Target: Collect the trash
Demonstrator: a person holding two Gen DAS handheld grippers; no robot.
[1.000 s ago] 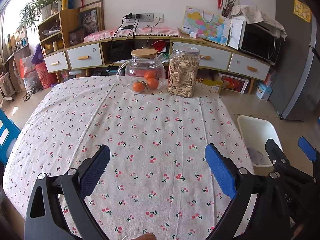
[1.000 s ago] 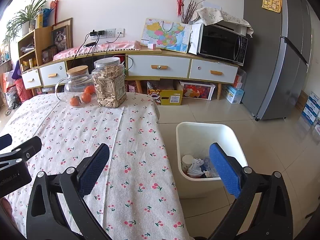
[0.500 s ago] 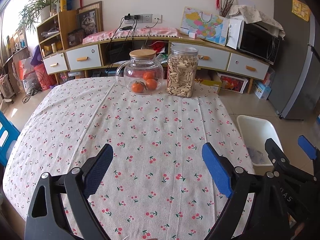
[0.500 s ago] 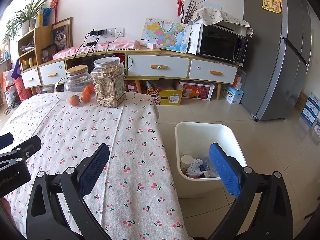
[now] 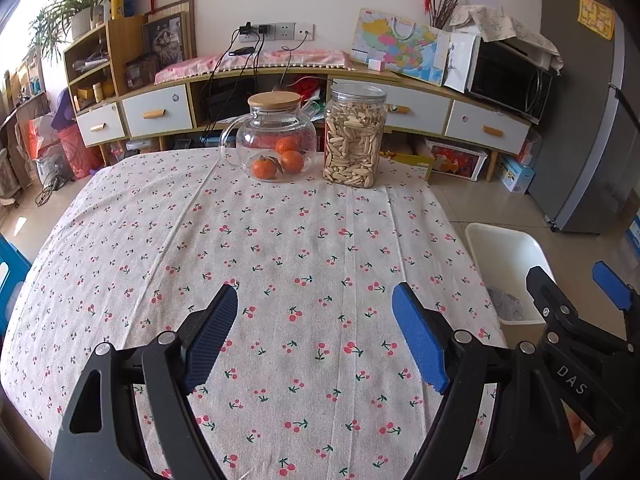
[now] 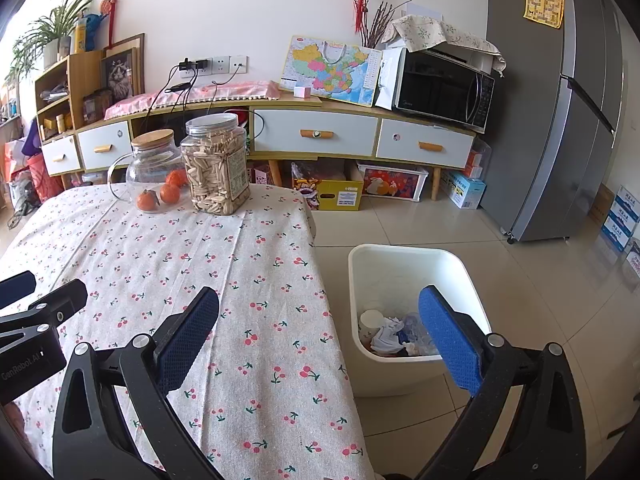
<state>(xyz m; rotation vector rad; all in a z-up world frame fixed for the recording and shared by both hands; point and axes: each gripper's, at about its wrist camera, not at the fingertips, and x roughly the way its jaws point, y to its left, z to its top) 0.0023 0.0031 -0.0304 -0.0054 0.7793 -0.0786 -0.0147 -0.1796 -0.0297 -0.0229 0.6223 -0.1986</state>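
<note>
From the left wrist, the left gripper (image 5: 314,340) tipped down over the cherry tablecloth (image 5: 280,248). Its jaws had just been closing but stood apart, with nothing between them.

From the right wrist, the right gripper (image 6: 318,338) hung wide and empty over the table's edge. The trash (image 6: 394,334) lay in the white bin (image 6: 404,254) on the floor beside the table.

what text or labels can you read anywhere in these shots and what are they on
"DAS": white letters on the black body of the right gripper, seen from the left wrist view.
"GenRobot.AI": on the black body of the left gripper, at the left edge of the right wrist view.
Too small or blurred to read: the label on the seed jar, the map poster, the yellow note on the fridge, the floor boxes.
</note>
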